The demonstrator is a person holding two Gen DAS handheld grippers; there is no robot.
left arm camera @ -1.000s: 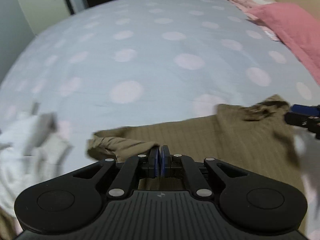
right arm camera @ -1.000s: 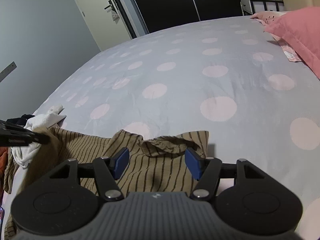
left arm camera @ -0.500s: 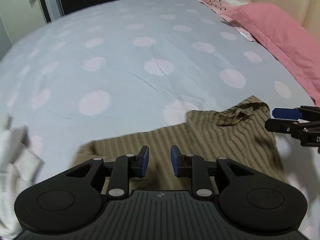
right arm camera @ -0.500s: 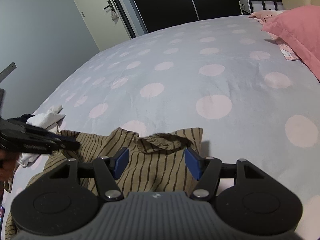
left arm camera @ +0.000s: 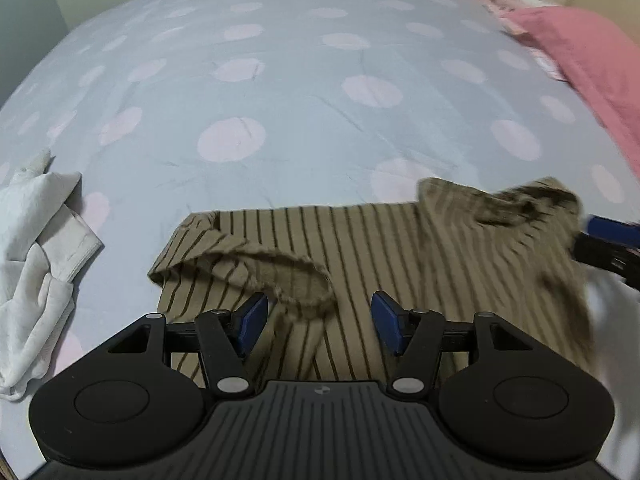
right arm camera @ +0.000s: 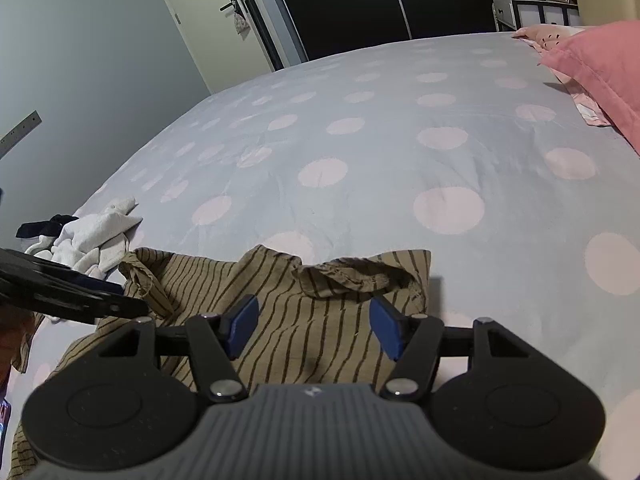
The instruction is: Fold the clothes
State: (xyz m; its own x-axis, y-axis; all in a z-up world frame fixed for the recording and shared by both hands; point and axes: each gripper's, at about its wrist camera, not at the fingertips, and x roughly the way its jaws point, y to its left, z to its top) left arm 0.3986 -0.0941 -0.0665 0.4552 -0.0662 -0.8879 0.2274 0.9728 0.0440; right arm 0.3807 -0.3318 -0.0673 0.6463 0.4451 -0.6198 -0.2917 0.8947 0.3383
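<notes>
now | left hand-held gripper (left arm camera: pixel 316 322) just opened over striped shirt (left arm camera: pixel 360 248) hem | right hand-held gripper (right arm camera: pixel 312 326) open

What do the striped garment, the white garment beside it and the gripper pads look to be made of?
Striped garment: thin woven fabric, matte tan with dark stripes; it slumps and creases softly, perhaps cotton or linen.
White garment: thicker, soft knit, matte; it has a ribbed hem, likely cotton jersey.
Pads on the left gripper: blue, smooth, dull sheen, probably rubber or soft plastic, on black hard plastic fingers.

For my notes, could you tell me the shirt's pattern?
Tan shirt with thin dark stripes, clearest in the left wrist view.
</notes>
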